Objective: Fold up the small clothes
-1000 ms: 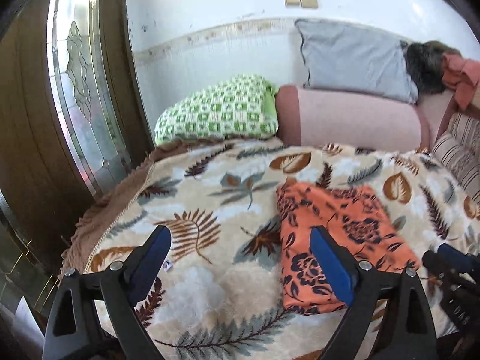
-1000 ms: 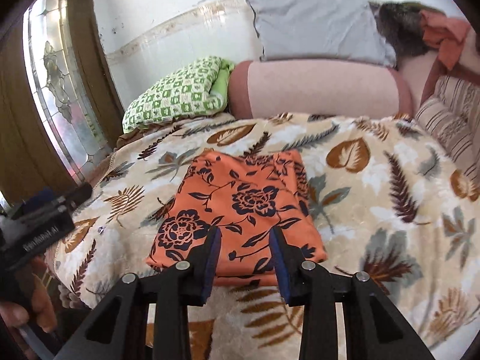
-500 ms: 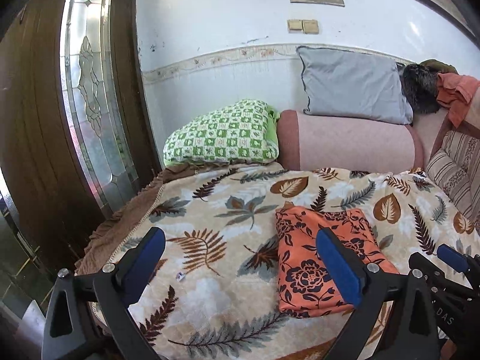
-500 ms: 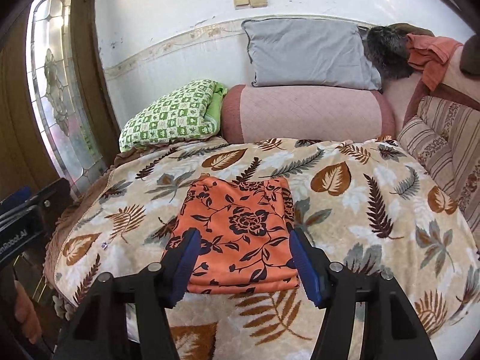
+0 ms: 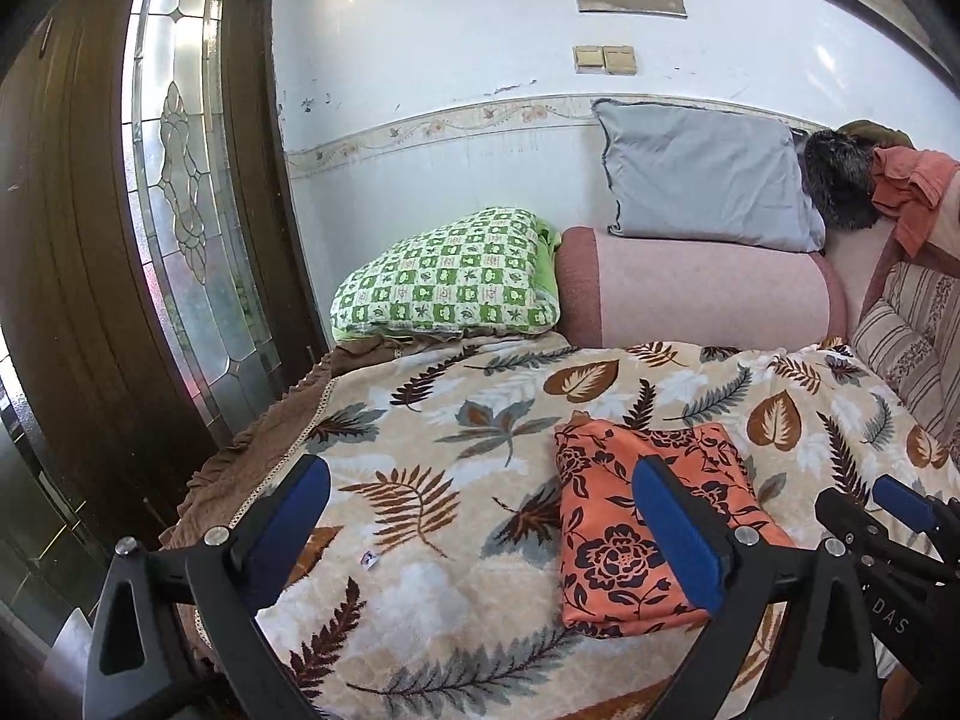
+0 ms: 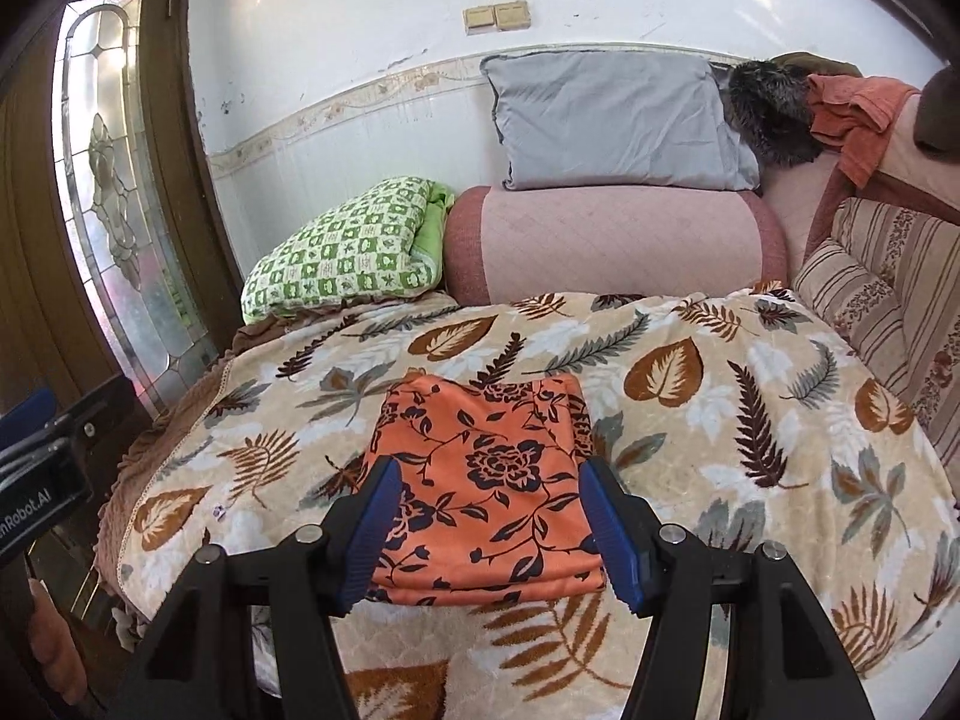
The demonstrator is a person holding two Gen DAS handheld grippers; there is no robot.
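Both grippers, left gripper and right gripper, agape, empty.

Premises: a lived-in room of a home, used for sleeping or resting. A bed covered by a leaf-patterned blanket fills most of the floor area. At the head of the bed, against the white wall, lie a pink bolster, a green checked pillow to its left and a grey pillow on top. Right of the bolster stand striped cushions with loose clothing heaped above. Left of the bed stands a dark wooden door with a leaded glass panel. Above the grey pillow the wall carries light switches and a decorative border.
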